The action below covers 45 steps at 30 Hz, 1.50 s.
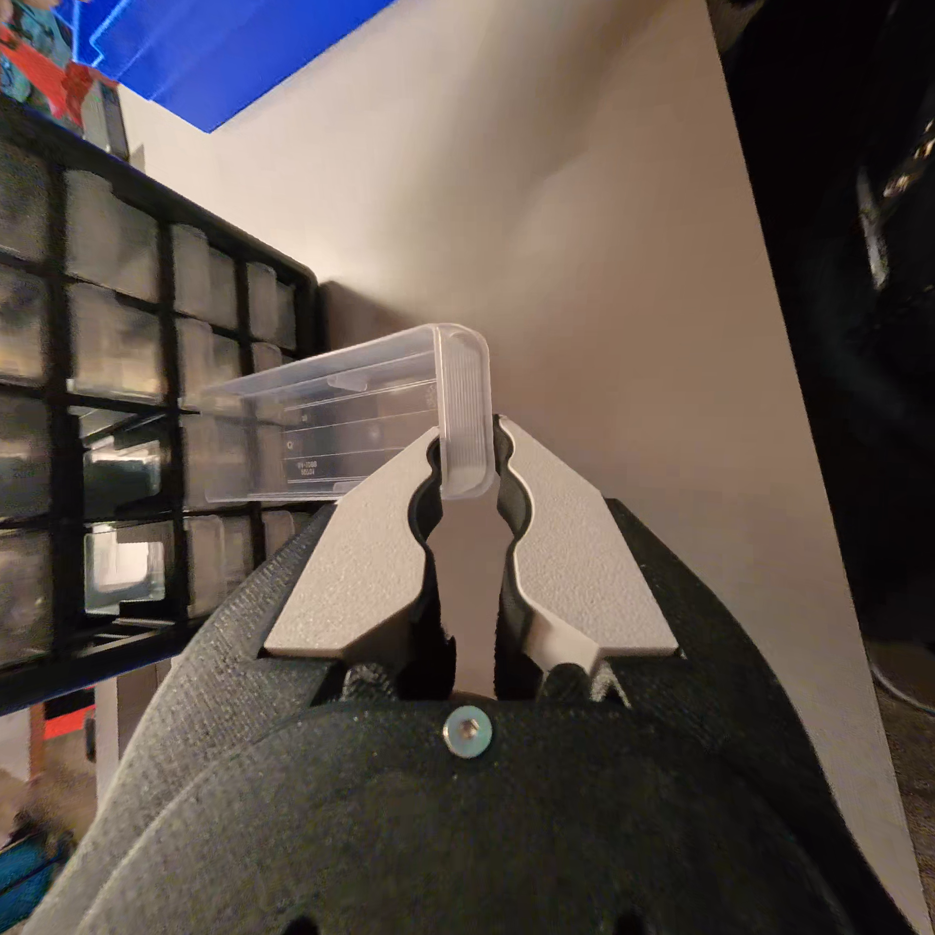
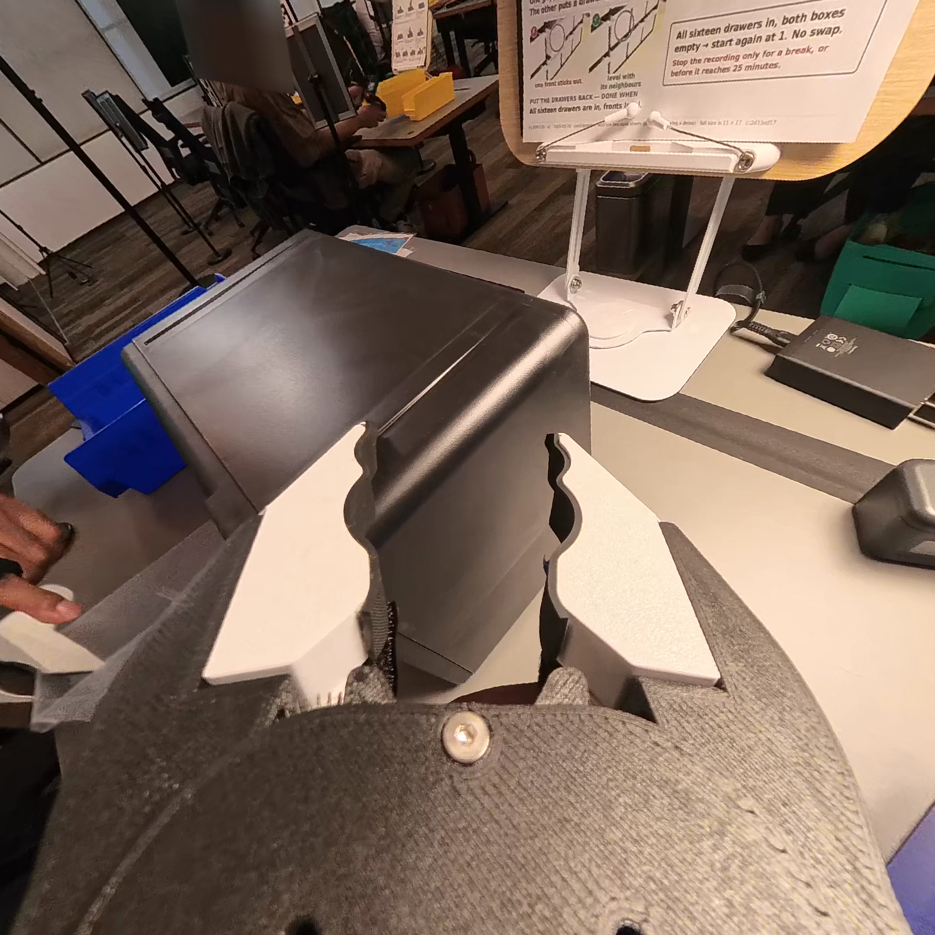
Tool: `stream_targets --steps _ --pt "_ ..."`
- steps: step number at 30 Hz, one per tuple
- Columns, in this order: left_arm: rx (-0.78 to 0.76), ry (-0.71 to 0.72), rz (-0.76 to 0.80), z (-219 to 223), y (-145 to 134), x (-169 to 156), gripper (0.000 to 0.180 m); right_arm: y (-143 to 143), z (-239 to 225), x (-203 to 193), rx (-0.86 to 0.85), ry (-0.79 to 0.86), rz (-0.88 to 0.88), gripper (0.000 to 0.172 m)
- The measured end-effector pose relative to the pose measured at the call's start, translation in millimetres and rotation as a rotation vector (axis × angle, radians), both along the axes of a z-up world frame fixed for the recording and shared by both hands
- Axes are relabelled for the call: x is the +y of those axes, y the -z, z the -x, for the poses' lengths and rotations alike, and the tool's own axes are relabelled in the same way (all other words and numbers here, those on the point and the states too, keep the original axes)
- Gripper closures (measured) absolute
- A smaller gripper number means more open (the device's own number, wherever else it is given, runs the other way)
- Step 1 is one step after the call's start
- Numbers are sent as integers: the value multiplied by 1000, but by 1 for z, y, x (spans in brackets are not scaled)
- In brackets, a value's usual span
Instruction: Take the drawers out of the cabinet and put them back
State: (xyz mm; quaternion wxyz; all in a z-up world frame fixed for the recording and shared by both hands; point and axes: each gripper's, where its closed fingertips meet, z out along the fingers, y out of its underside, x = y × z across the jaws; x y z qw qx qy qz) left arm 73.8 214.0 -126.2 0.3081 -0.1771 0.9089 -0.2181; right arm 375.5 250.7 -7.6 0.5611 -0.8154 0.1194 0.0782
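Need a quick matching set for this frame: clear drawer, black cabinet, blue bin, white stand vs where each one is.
Things:
1. clear drawer
2. black cabinet
3. blue bin
4. white stand

Places:
A. left of the cabinet
B. between the open right gripper's fingers
C. behind the cabinet's right corner
D. front tab in the left gripper's fingers

Pairs: 1-D, 2-B, 3-A, 4-C

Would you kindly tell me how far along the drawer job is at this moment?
Early or mid-cycle, I think. Done: one slot in the black plastic cabinet looks empty. In hand: the left gripper pinches the front handle of a clear plastic drawer, largely out of the cabinet. The right gripper straddles the cabinet's corner. Left: most drawers remain seated.
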Motion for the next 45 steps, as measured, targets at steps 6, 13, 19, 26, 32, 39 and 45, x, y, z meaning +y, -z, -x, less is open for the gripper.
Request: stream_targets --steps 6,13,19,26,32,39,45 --pt "78 -25 85 -20 -39 13 165 0 0 0 -2 2 0 101" --pt "183 -39 157 -39 -61 17 165 0 0 0 1 -1 0 101" --pt "207 -83 193 -54 -70 29 165 0 1 0 3 -6 -2 102" --pt "153 -33 49 -58 -56 32 165 0 1 0 3 -7 -2 101" --pt "11 -141 -209 -82 -29 66 163 0 3 0 1 -9 -2 102" --pt "-406 -311 -310 -107 -55 89 148 0 2 -1 -3 -12 1 102" --pt "-394 -301 -138 -86 -46 61 157 -1 1 0 0 -10 0 102"
